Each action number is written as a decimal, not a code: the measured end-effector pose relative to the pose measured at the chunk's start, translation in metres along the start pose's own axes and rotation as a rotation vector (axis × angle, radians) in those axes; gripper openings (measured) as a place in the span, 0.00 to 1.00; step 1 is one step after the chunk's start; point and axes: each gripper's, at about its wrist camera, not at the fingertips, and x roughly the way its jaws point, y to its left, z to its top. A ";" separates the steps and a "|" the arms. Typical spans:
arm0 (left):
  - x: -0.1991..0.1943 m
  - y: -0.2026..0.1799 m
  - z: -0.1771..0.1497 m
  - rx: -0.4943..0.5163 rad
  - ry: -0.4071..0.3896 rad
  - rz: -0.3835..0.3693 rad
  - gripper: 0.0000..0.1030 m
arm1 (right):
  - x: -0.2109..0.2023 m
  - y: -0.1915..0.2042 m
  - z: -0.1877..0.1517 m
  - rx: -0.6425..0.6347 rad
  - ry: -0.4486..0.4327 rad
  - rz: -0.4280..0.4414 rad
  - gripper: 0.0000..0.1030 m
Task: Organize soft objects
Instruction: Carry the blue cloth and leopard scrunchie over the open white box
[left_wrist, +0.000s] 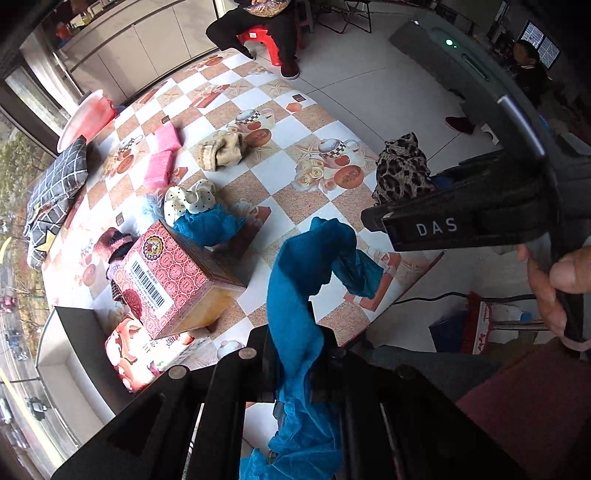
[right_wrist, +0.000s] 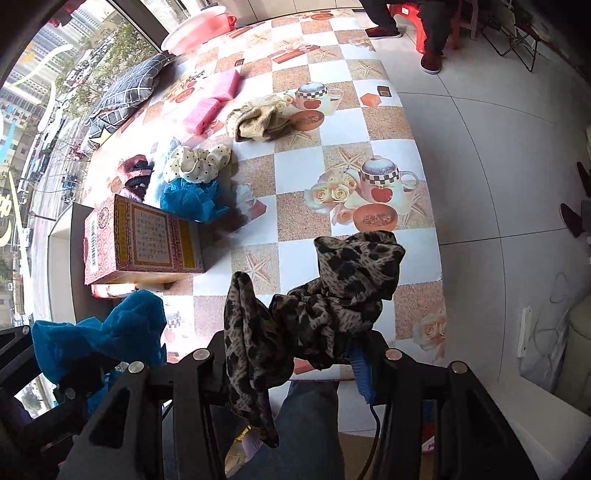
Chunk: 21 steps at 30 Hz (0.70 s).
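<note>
The left claw is clenching a blue cloth, its jaws pressed nearly together on the fabric, which is draping up between them and trailing below over the near edge of the checkered tabletop. The right claw, its jaws standing partly apart, is gripping a bunched leopard-print cloth that is hanging over the same near edge; from the left wrist view that cloth is showing behind the right claw's black body. A person's hand is squeezing the right tool's handle. Farther back on the tabletop a red patterned box is sitting beside a second blue cloth topped by a cream polka-dot cloth, with a beige knit piece and two pink foam blocks lying beyond.
</note>
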 end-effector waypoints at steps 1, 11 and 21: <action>-0.001 0.002 -0.004 -0.008 -0.002 0.002 0.09 | 0.001 0.004 -0.001 -0.014 0.005 0.002 0.49; -0.001 0.049 -0.057 -0.053 0.008 0.029 0.09 | 0.026 0.077 -0.019 -0.136 0.066 0.027 0.49; -0.025 0.123 -0.111 -0.143 -0.062 0.068 0.09 | 0.041 0.169 -0.036 -0.285 0.101 0.007 0.49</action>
